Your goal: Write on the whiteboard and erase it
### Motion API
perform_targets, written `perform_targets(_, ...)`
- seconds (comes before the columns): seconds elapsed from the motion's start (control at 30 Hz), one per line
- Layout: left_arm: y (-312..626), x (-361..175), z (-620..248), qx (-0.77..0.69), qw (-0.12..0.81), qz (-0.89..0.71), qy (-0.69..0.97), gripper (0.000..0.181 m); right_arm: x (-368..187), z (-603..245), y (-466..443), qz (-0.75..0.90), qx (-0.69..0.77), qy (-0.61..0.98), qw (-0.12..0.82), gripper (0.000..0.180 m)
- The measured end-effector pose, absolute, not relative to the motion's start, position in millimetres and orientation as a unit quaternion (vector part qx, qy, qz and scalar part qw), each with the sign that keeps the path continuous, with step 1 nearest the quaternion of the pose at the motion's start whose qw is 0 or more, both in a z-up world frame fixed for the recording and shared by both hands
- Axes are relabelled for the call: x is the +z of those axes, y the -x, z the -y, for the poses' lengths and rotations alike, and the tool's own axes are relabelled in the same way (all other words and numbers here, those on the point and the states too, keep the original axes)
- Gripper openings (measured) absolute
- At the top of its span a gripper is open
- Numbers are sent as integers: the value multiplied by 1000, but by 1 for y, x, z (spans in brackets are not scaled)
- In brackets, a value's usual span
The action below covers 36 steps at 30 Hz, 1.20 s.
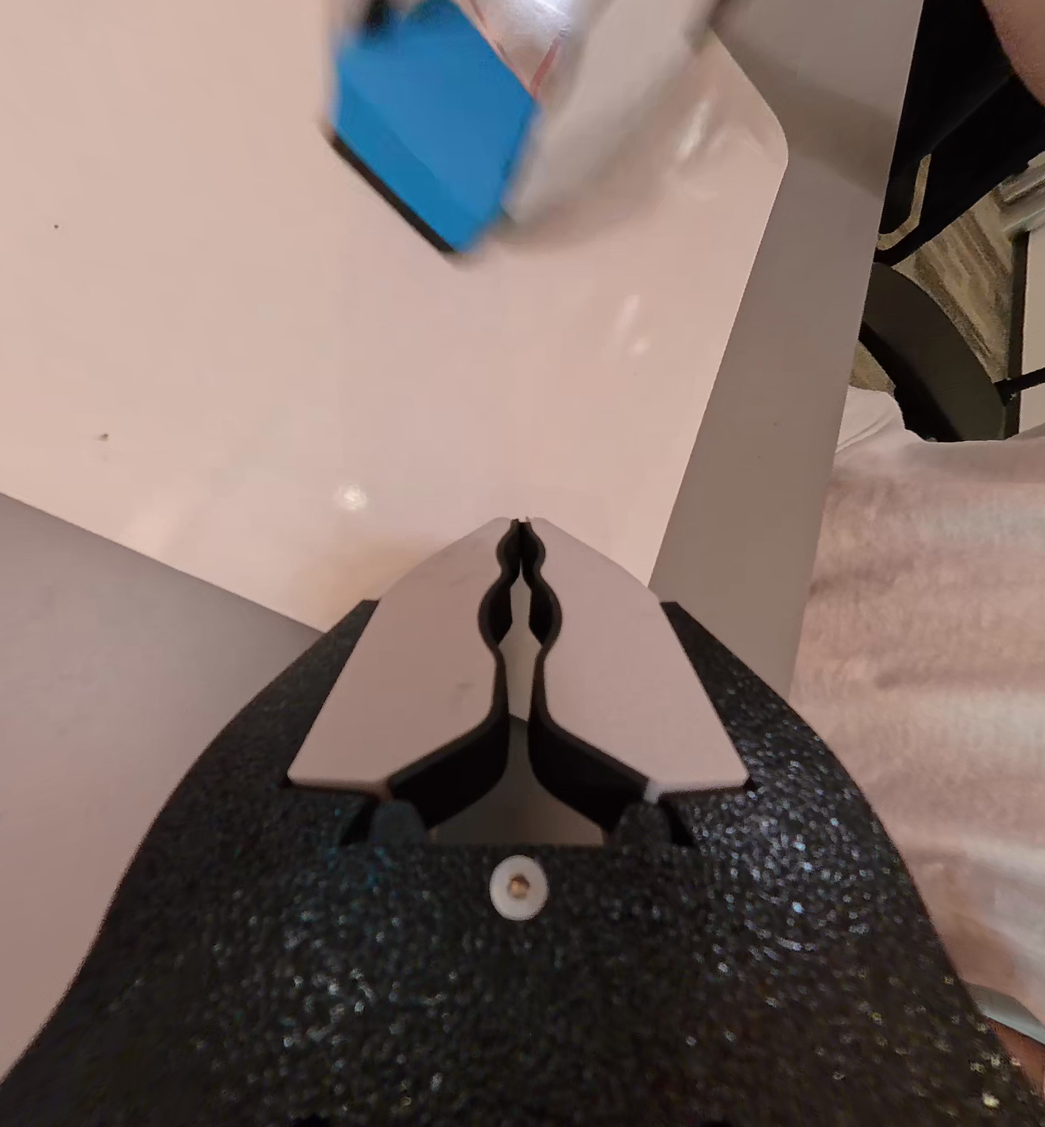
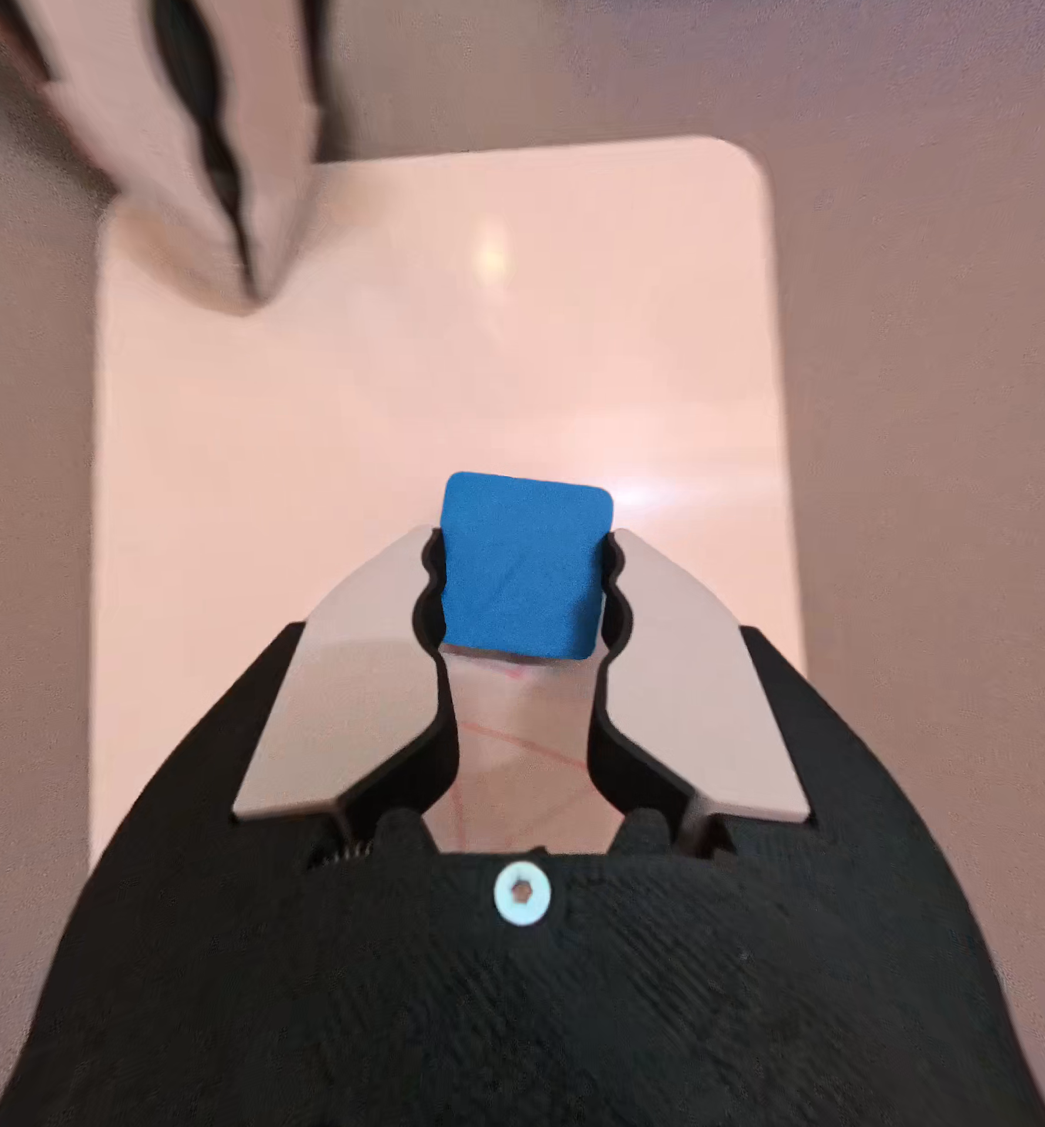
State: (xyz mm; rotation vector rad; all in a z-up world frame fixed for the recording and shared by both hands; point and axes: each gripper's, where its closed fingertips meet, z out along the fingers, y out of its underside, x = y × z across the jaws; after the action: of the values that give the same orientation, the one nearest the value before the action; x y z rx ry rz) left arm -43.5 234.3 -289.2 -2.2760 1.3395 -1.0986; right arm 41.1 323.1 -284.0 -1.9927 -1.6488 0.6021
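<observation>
Right gripper (image 2: 523, 579) clamped on blue eraser (image 2: 523, 567) over whiteboard (image 2: 386, 396) — faint red lines beneath, left gripper (image 1: 521, 524) closed, empty — tips at board's edge

I see a grey tabletop (image 1: 81, 671); at two o'clock, speckled floor (image 1: 959, 268) and a dark round base (image 1: 935, 366).

The left black two-finger tool (image 1: 521, 523) has its pale fingers pressed together at the tips, empty. The right black two-finger tool (image 2: 523, 552) is spread apart, clamping a blue block.
</observation>
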Motion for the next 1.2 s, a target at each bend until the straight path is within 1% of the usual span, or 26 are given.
perform_targets(0.03,43,-289,-235,-380,141,-464,788,0,-284,-346,-58,560,215,759,255,50)
perform_targets(0.1,43,-289,-235,-378,142,-465,788,0,-283,-357,-70,495,273,781,264,50)
perform_targets(0.17,43,-289,-235,-376,145,-466,788,0,-282,-315,-59,570,294,731,233,50)
perform_targets(0.23,43,-289,-235,-377,145,-466,787,0,-282,-292,-59,630,248,697,236,50)
perform_targets(0.27,42,-289,-235,-378,143,-465,787,0,-282,-297,-68,618,241,711,233,50)
perform_targets(0.33,41,-289,-236,-379,142,-465,787,0,-283,-335,-100,539,219,767,270,50)
perform_targets(0.37,40,-289,-236,-378,143,-467,787,0,-282,-338,-105,500,258,779,278,50)
perform_targets(0.4,40,-289,-236,-376,144,-468,786,0,-282,-332,-102,494,280,775,278,50)
perform_targets(0.47,40,-289,-236,-376,146,-469,786,0,-283,-300,-87,561,273,735,264,50)
perform_targets(0.53,39,-289,-236,-378,142,-469,785,0,-283,-295,-92,595,219,734,244,50)
perform_targets(0.6,39,-289,-236,-379,140,-470,785,0,-282,-321,-118,547,164,773,276,50)
perform_targets(0.63,38,-289,-236,-379,140,-470,785,0,-283,-331,-134,502,176,797,286,50)
perform_targets(0.7,39,-289,-236,-376,144,-469,786,0,-282,-332,-136,433,250,812,300,50)
perform_targets(0.77,39,-290,-236,-375,147,-468,787,0,-282,-297,-124,508,269,771,272,50)
perform_targets(0.83,39,-289,-236,-377,144,-468,786,0,-283,-274,-126,566,247,752,230,50)
perform_targets(0.87,38,-289,-236,-379,142,-468,786,0,-284,-281,-134,560,225,762,234,50)
perform_targets(0.9,38,-289,-236,-380,141,-468,785,0,-284,-301,-145,528,193,785,261,50)
perform_targets(0.97,37,-289,-237,-378,142,-469,785,0,-284,-319,-149,458,231,810,286,50)
perform_targets(1.0,37,-290,-237,-378,143,-469,786,0,-283,-319,-147,451,236,809,293,50)
perform_targets(1.1,37,-290,-237,-376,145,-468,786,0,-281,-265,-109,555,280,744,246,50)
perform_targets(1.17,37,-290,-237,-376,145,-468,786,0,-283,-269,-112,584,227,738,251,50)
perform_targets(1.2,37,-290,-237,-377,144,-468,786,0,-282,-289,-121,553,199,762,272,50)
